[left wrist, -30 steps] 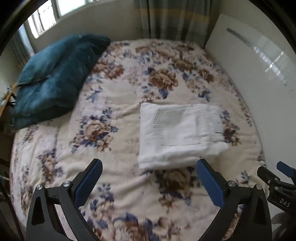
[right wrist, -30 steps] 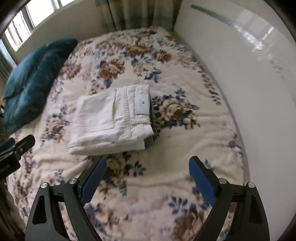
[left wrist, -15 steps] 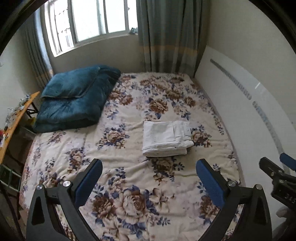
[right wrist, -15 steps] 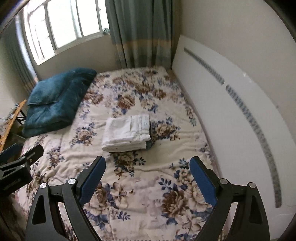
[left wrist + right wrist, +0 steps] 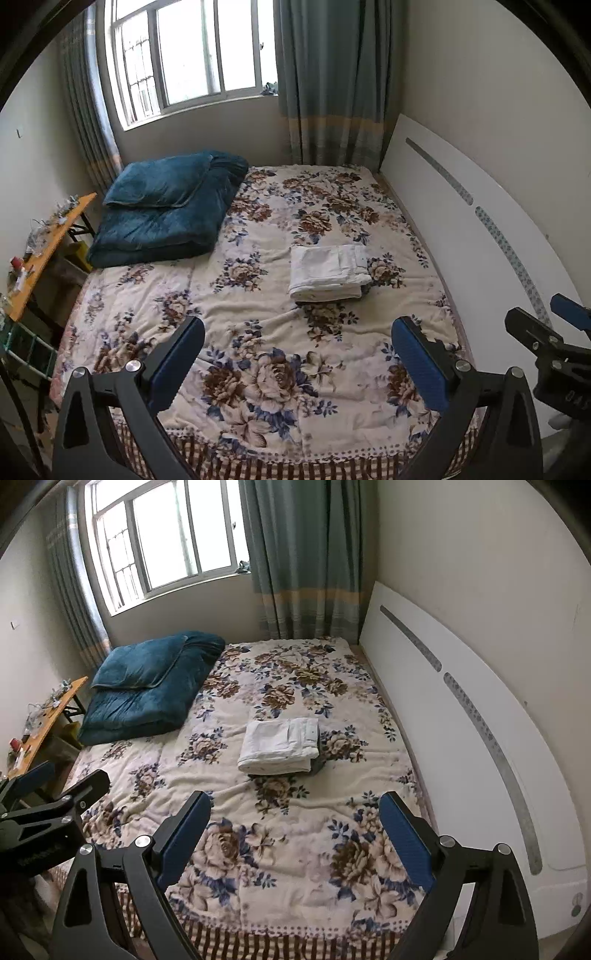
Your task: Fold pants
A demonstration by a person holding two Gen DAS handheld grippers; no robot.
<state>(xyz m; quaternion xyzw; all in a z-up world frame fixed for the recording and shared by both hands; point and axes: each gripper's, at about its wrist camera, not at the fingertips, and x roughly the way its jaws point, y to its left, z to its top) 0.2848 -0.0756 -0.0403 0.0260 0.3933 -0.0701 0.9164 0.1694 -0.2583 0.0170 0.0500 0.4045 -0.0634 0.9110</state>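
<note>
The white pants lie folded into a compact rectangle on the floral bedspread, near the white headboard, long axis running toward it. Both tongs hover at the foot of the bed, well apart from the pants and empty. The left tongs are spread wide; the right tongs are likewise spread. The pants lie straight ahead of both, marginally nearer the right tongs. The fold appears complete; no further grasp seems required.
</note>
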